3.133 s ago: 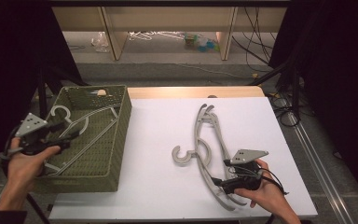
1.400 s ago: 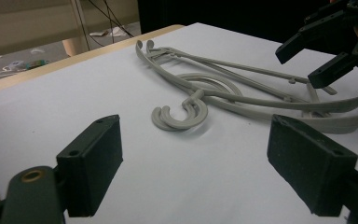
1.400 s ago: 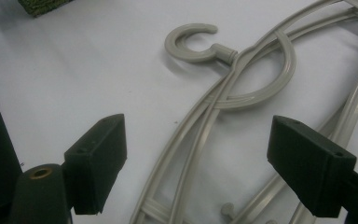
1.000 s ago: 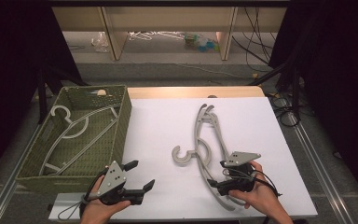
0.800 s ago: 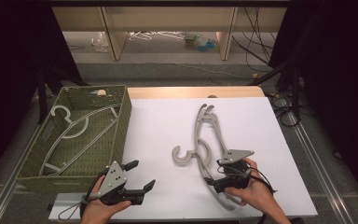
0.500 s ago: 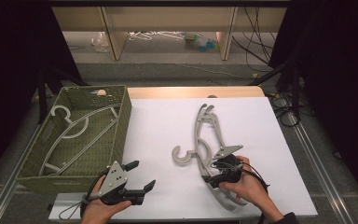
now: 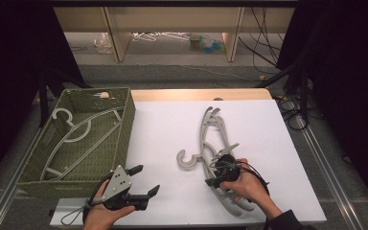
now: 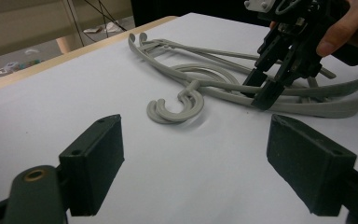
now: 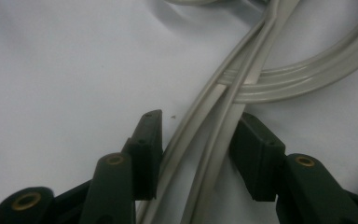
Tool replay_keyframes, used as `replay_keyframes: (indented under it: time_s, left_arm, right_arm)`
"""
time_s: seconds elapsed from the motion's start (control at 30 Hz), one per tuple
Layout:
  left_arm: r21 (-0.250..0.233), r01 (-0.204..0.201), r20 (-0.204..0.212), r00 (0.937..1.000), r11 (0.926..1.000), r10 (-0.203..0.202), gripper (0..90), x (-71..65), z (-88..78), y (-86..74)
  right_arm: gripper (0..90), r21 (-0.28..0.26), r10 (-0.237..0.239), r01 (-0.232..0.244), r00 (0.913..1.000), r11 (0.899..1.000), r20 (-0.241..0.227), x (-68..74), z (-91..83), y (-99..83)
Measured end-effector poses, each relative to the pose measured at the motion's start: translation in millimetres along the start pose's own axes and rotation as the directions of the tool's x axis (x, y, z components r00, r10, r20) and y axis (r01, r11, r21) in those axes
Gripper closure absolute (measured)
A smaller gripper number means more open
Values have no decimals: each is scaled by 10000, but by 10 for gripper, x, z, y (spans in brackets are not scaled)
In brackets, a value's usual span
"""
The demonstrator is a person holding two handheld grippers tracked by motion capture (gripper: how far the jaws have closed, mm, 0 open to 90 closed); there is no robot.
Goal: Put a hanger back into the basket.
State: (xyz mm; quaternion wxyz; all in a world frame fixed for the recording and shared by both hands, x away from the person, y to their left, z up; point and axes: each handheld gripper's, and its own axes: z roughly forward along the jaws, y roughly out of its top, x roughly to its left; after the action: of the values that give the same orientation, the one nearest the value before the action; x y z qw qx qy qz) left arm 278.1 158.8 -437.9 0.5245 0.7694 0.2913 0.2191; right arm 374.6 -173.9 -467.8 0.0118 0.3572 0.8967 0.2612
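Note:
A stack of grey plastic hangers (image 7: pixel 212 128) lies on the white table (image 7: pixel 163 124), hooks (image 7: pixel 187 161) curled to the left. My right gripper (image 7: pixel 215 173) points down onto the stack's arms. In the right gripper view its jaws (image 9: pixel 200 140) straddle two hanger arms (image 9: pixel 261 79); they have just been closing, and a thin gap still shows at the left pad (image 9: pixel 149 137). The left gripper view shows the same gripper (image 8: pixel 257 97) tipped onto the hangers (image 8: pixel 200 84). My left gripper (image 7: pixel 146 179) (image 8: pixel 203 165) is open and holds nothing above the table's near edge.
A green woven basket (image 7: pixel 124 120) stands at the table's left side with pale hangers (image 7: pixel 76 134) lying in it. Beyond the table's far wooden edge are shelf legs and cables on the floor. Bare white surface lies between my two grippers.
The right gripper has slid left and down onto the hanger arms, and its jaws have narrowed around them. The left gripper, earlier over the basket, now rests still at the table's front.

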Motion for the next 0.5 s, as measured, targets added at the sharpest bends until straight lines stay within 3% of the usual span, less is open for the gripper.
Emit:
replay_keyframes:
  time_s: [0.13,0.23,0.5]
  left_arm:
    - [-4,-21,-18,10000,10000,21,190,1,0,-2]
    - [16,-70,-53,10000,10000,70,192,9,1,-4]
    - [8,-77,-59,10000,10000,77,197,17,-4,-6]
  right_arm:
    - [587,59,156,-155,9998,9999,-81,-10,8,28]
    - [668,-29,174,-174,9996,9998,-218,2,1,34]
    - [717,-171,48,-47,10000,9998,45,45,-42,46]
